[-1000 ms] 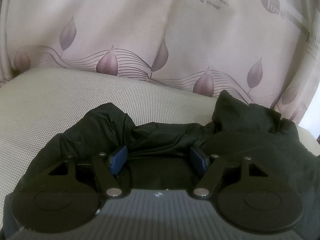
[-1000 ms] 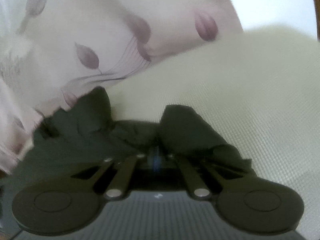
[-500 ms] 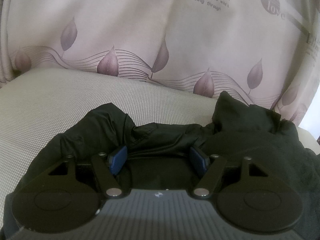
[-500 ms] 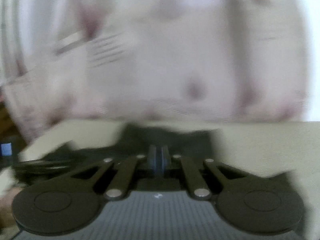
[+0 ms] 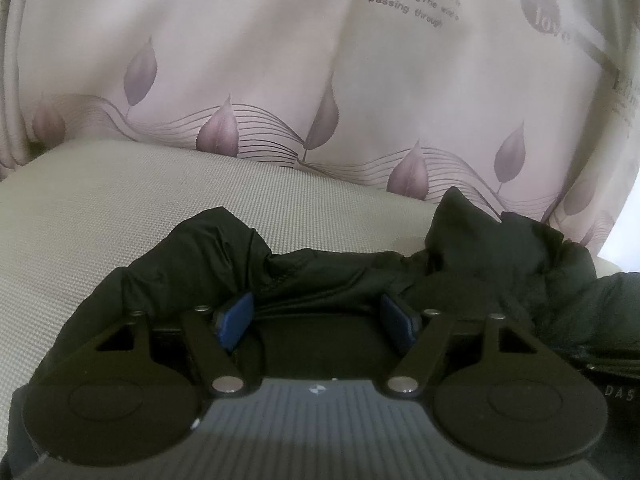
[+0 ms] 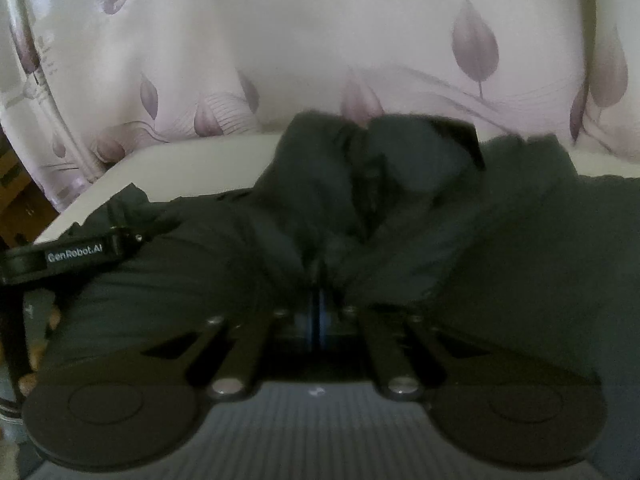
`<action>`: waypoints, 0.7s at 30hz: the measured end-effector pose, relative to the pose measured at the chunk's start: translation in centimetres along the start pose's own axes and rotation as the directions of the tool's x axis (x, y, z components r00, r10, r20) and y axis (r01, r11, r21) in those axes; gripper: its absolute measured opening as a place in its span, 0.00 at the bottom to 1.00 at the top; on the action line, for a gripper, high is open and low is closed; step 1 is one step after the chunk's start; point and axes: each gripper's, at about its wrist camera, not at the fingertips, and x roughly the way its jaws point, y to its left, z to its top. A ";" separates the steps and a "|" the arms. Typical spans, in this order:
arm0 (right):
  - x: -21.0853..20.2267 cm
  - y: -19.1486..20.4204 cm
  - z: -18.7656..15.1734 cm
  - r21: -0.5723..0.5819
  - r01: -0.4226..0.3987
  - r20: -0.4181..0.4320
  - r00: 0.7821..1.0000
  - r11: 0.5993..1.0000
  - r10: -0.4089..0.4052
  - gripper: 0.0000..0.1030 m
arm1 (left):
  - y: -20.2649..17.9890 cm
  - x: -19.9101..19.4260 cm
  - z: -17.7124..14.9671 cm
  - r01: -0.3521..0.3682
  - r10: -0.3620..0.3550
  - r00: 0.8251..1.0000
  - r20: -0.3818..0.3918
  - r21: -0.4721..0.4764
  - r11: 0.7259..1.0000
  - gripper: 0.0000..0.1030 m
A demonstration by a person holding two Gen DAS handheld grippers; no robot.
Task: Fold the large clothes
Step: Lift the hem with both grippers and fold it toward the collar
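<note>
A large black jacket [image 5: 328, 276] lies crumpled on a beige woven cushion [image 5: 120, 208]. My left gripper [image 5: 320, 316] is open, its blue pads [image 5: 236, 316] spread wide with the jacket's edge lying loosely between them. In the right wrist view the same jacket [image 6: 400, 208] fills the middle of the frame. My right gripper [image 6: 318, 300] is shut on a fold of the jacket, and the cloth bunches up from the pinched fingers. The left gripper's body [image 6: 72, 256] shows at the left edge of that view.
A pale curtain with purple leaf prints [image 5: 320, 80] hangs right behind the cushion and also shows in the right wrist view [image 6: 320, 60]. Bare cushion lies left of the jacket. Wooden furniture [image 6: 16, 200] shows at the far left.
My right gripper swung fast with the pinched fold, from over the bare cushion to over the jacket's body. The left gripper has stayed still and open.
</note>
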 end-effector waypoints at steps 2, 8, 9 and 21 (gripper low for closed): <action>-0.5 0.2 0.0 -0.006 0.004 0.009 1.000 1.000 -0.004 0.01 | -0.3 -0.2 0.2 -0.018 0.018 1.000 -0.004 0.018 1.000 0.72; -7.3 0.5 0.5 0.092 -0.048 0.161 0.986 0.995 0.032 0.04 | 0.0 -4.0 2.3 -0.007 0.006 1.000 0.016 0.066 0.998 0.90; -8.6 0.5 0.4 0.072 -0.059 0.158 0.986 0.996 0.047 0.04 | 0.5 -5.0 2.8 -0.003 0.000 1.000 0.031 0.082 0.997 0.97; -13.6 2.0 -2.1 -0.052 -0.077 0.166 0.982 0.996 0.085 0.04 | 11.8 -4.7 5.1 0.191 -0.148 0.952 -0.267 0.143 0.971 0.93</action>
